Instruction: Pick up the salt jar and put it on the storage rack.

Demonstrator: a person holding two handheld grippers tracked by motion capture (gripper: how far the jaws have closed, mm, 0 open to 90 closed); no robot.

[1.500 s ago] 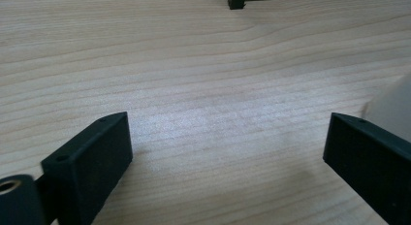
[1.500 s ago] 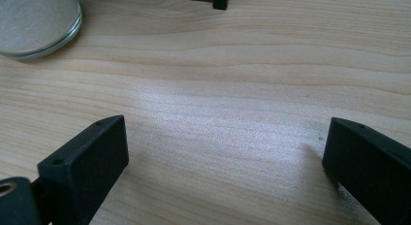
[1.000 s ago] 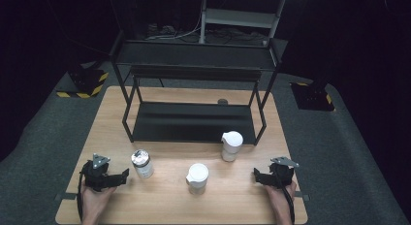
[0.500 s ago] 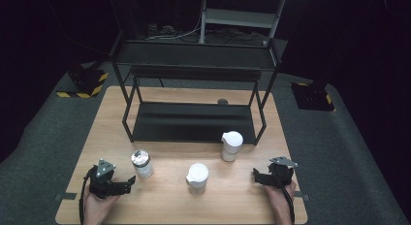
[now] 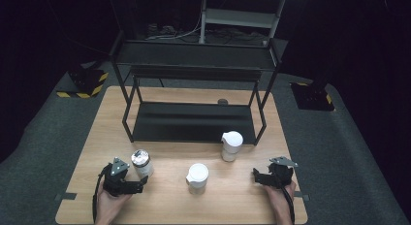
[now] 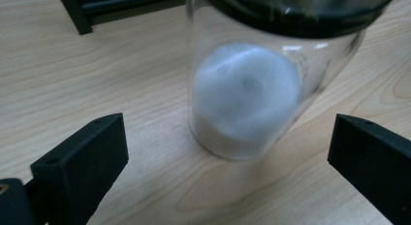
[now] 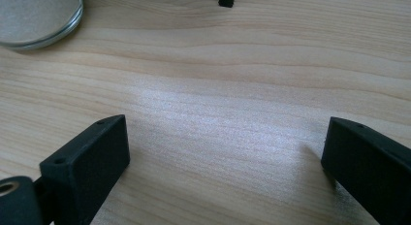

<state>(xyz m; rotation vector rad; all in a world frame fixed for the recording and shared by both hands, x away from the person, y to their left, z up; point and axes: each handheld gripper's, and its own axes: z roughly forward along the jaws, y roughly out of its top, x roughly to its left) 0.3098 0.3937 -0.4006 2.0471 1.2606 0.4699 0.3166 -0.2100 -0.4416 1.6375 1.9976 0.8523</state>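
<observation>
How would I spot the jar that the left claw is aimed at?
Start at the black metal shelf rack on the wooden table. Three small jars stand before it; take the leftmost, the clear glass jar by the left claw. Its dark lid sets it apart from its two white-topped neighbours.

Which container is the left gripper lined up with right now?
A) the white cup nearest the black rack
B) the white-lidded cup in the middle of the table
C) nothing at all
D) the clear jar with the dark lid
D: in the left gripper view the clear jar stands ahead, between the left gripper's wide-open jaws.
</observation>
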